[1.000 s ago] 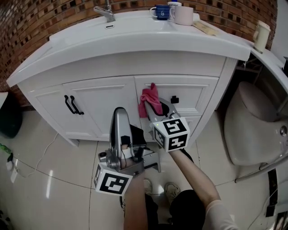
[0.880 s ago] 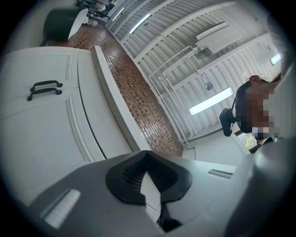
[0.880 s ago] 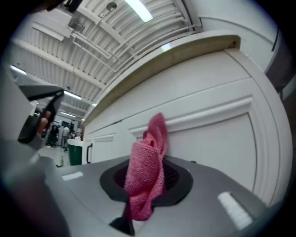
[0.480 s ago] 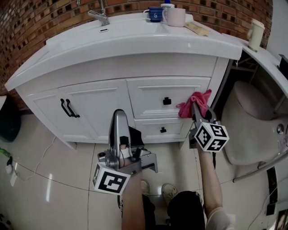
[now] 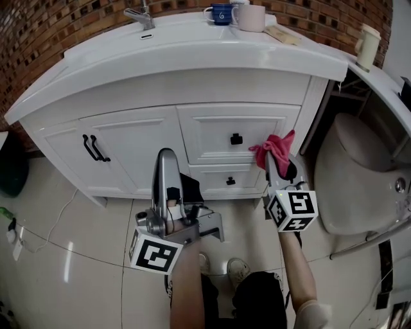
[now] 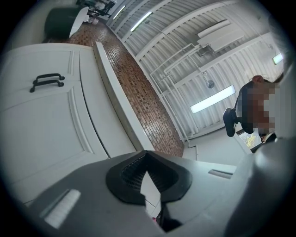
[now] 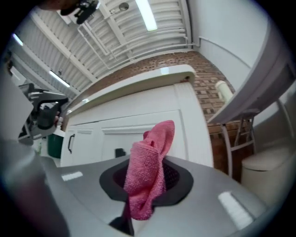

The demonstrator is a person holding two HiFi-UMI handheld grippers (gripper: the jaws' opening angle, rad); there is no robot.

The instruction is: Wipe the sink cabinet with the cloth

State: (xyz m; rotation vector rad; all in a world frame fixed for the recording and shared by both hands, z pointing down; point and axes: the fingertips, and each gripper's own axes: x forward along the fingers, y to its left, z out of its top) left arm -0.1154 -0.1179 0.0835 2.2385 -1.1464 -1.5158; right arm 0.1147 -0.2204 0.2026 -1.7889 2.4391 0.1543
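- The left tool has its jaws pressed together with nothing between them. It hangs low, apart from the cabinet, and points up at its front.
- Two black door handles sit ahead of it, to its left.
- The right tool is pinching a pink cloth, which sticks out past its tips in a folded bunch.
- The cloth is just ahead of the right tool, at the right end of the upper drawer. Contact with the cabinet front cannot be told.
- The drawer's black knob lies left of the right tool.
- A toilet stands to that tool's right.
- Farther ahead and above, the counter carries a faucet and two mugs.
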